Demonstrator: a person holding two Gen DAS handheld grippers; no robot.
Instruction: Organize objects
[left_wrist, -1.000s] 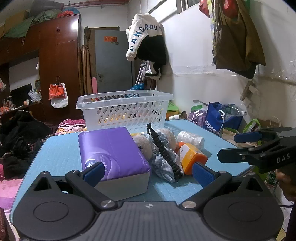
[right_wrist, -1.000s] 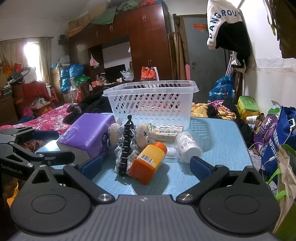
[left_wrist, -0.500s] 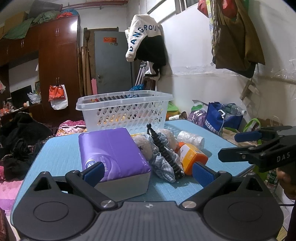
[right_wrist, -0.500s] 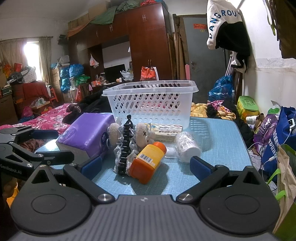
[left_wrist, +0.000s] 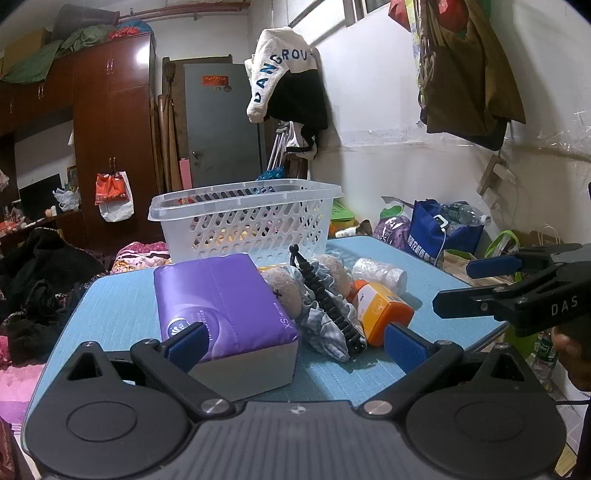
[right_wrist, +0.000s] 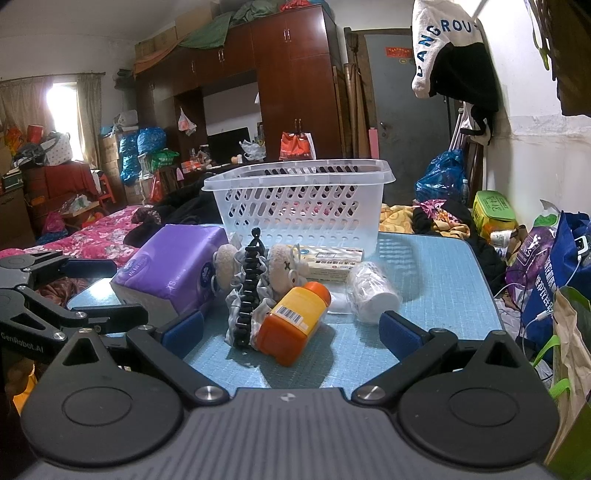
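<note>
Left hand-held gripper (left_wrist: 293, 341): jaws spread wide, holding nothing. It sits low at the near edge of the bench (left_wrist: 118, 314). The purple tissue pack (left_wrist: 221, 306) lies directly ahead of its left finger, just beyond the blue pad; contact cannot be confirmed.

Right hand-held gripper (right_wrist: 291, 330): jaws likewise spread wide and empty, level with the near edge of the bench (right_wrist: 443, 280). The orange bottle (right_wrist: 295, 319) lies on its side between the two fingers and slightly ahead of them, cap pointing away, clear of both pads.

Remaining items form one cluster ahead of both grippers. Right-wrist view: the black hair clip (right_wrist: 249, 291) lies on a checked cloth bundle (right_wrist: 236, 306), just left of the bottle. Two round plush pieces (right_wrist: 279, 269) sit behind the clip. A flat yellow box (right_wrist: 332, 260) lies behind the bottle. A clear plastic roll (right_wrist: 371, 290) lies just right of the bottle, ahead of the right finger. The tissue pack (right_wrist: 170, 269) is at far left, ahead of the left finger.

The white slotted basket (right_wrist: 299, 206) stands upright at the far side of the bench, behind the cluster. Contents cannot be determined through the slots.

Each gripper appears at the edge of the other's view, well apart: right one (left_wrist: 491, 284), left one (right_wrist: 85, 291).
</note>
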